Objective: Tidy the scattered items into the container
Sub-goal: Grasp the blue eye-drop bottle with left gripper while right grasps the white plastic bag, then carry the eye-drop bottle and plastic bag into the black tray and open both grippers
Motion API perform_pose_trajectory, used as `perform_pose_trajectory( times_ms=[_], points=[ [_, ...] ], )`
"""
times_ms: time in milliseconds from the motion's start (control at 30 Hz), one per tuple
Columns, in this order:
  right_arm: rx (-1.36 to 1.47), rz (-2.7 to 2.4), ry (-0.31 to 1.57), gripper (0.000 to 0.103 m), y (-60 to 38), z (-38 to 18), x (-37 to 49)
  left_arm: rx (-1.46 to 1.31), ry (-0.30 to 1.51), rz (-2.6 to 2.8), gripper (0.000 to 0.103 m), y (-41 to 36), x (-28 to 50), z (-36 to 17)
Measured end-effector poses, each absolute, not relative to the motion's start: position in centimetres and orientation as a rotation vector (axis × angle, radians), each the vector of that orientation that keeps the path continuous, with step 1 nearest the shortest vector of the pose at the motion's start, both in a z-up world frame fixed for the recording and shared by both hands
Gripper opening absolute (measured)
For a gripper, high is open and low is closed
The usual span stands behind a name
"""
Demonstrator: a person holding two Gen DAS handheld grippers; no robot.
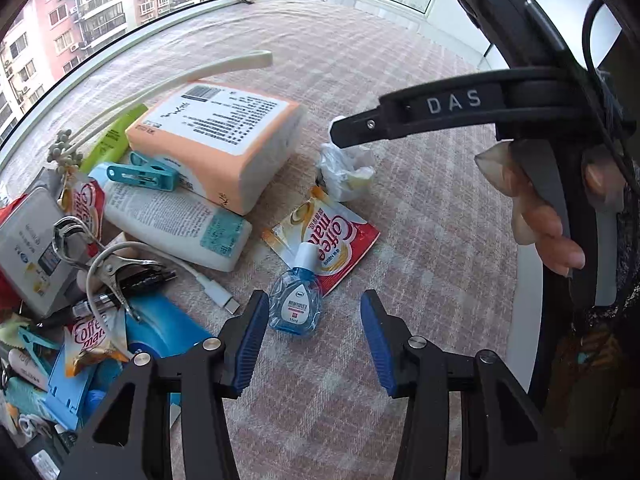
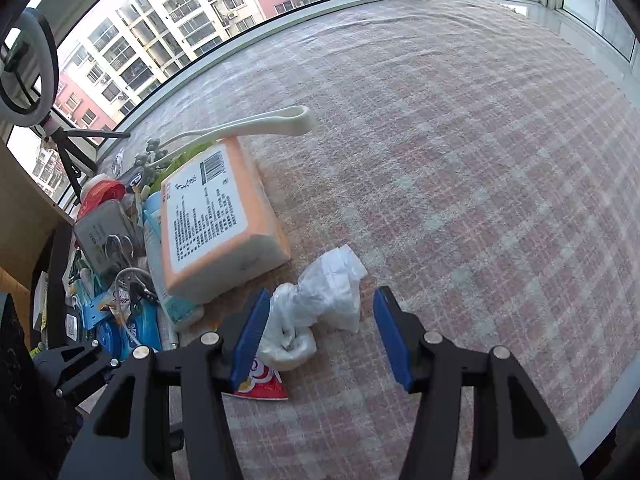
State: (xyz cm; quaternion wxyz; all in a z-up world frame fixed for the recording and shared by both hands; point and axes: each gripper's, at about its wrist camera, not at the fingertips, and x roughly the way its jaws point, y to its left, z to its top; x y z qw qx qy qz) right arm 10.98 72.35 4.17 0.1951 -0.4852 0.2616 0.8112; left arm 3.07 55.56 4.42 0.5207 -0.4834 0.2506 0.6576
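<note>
Surface: pink-and-cream checked woven cloth (image 2: 460, 160) covering the table, beside a window.

Left tongs (image 1: 314, 338): blue ribbed pads apart, nothing clamped. A small blue transparent eye-drop bottle with white cap (image 1: 297, 300) lies flat just ahead of the gap, nearer the left pad, its cap resting on a red-and-orange Coffee-mate sachet (image 1: 326, 236).

Right tongs (image 2: 316, 338): pads spread, nothing gripped. A crumpled white plastic bag (image 2: 316, 308) lies between them, close against the left pad; contact cannot be told. A red sachet corner (image 2: 262, 386) shows beneath that pad.

Right hand (image 1: 548, 216): fingers wrapped on the black handle, seen from the left wrist view.

Heap, left side:
- large orange-wrapped tissue pack with white printed label (image 1: 216, 136), leaning on a white lotion bottle with printed text (image 1: 176, 224)
- teal plastic clothes peg (image 1: 148, 176) on the bottle
- long cream plastic tongs-shaped tool (image 1: 168, 80) behind the pack
- white USB cable (image 1: 212, 290)
- metal bulldog clip (image 1: 110, 268)
- grey rectangular tin (image 1: 28, 248)

Container: cannot be identified in either view.
</note>
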Motion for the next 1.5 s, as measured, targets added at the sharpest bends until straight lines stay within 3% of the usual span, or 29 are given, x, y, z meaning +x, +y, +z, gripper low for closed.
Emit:
perform_pose_trajectory(
  times_ms=[300, 433, 567, 633, 1067, 1500],
  points=[
    [-1.464, 2.220, 0.767, 0.053, 72.0, 2.0, 10.2, -1.169, 0.615, 1.558, 0.043, 56.0, 2.1, 3.1],
    [-1.467, 2.224, 0.764, 0.053, 71.7, 2.0, 10.5, -1.151, 0.621, 1.558, 0.035, 55.9, 2.2, 3.1],
    [-1.475, 2.227, 0.807, 0.034, 71.6, 2.0, 10.7, -1.151, 0.614, 1.551, 0.030, 56.1, 2.3, 3.1],
    [-1.475, 2.227, 0.819, 0.031, 71.4, 2.0, 10.7, -1.137, 0.627, 1.542, 0.030, 56.2, 2.8, 3.2],
    [-1.339, 2.268, 0.884, 0.030, 70.9, 5.4, 13.2, -1.154, 0.554, 1.578, 0.029, 53.9, 3.2, 5.1],
    [-1.305, 2.529, 0.636, 0.030, 61.8, 12.5, 5.3, -1.182, 0.359, 1.926, 0.029, 42.9, -3.0, 9.6]
  ],
)
